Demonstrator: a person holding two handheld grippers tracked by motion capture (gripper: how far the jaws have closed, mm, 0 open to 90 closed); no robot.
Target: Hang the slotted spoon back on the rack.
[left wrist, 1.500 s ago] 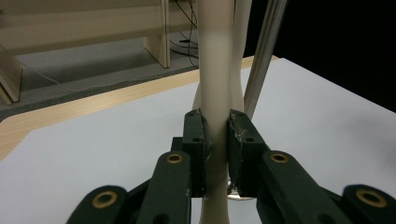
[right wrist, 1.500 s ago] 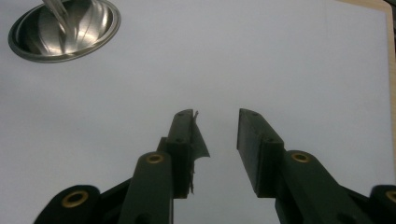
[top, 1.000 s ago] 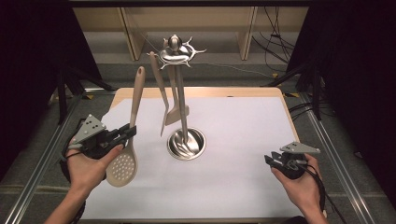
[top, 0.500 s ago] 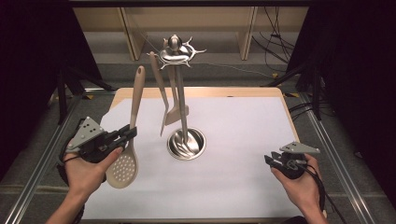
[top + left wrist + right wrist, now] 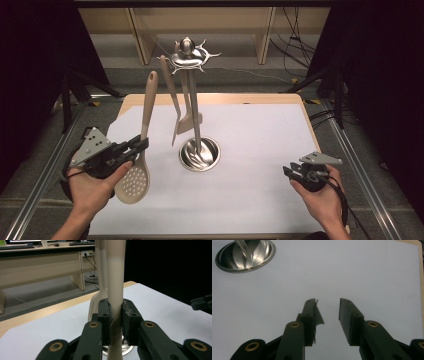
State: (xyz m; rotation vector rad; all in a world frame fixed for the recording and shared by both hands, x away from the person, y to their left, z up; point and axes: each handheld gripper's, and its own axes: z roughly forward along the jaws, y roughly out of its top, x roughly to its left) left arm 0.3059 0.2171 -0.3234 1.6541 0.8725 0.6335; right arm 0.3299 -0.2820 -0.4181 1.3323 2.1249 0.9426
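In the left gripper view the left gripper (image 5: 115, 315) has its black jaws pinching the handle of a beige plastic slotted spoon (image 5: 114, 290), the pads pressed flat against both sides. In the high view that spoon (image 5: 137, 165) stands nearly upright at lower left of the frame, perforated bowl down, handle tip rising toward a shiny steel utensil stand (image 5: 192, 100) at centre. A beige spatula (image 5: 187, 122) hangs from the stand's hooked crown above its round dished base. The right gripper (image 5: 327, 307) hovers with jaws spread and bare over the white table mat (image 5: 367, 272), at lower right in the high view (image 5: 292, 171).
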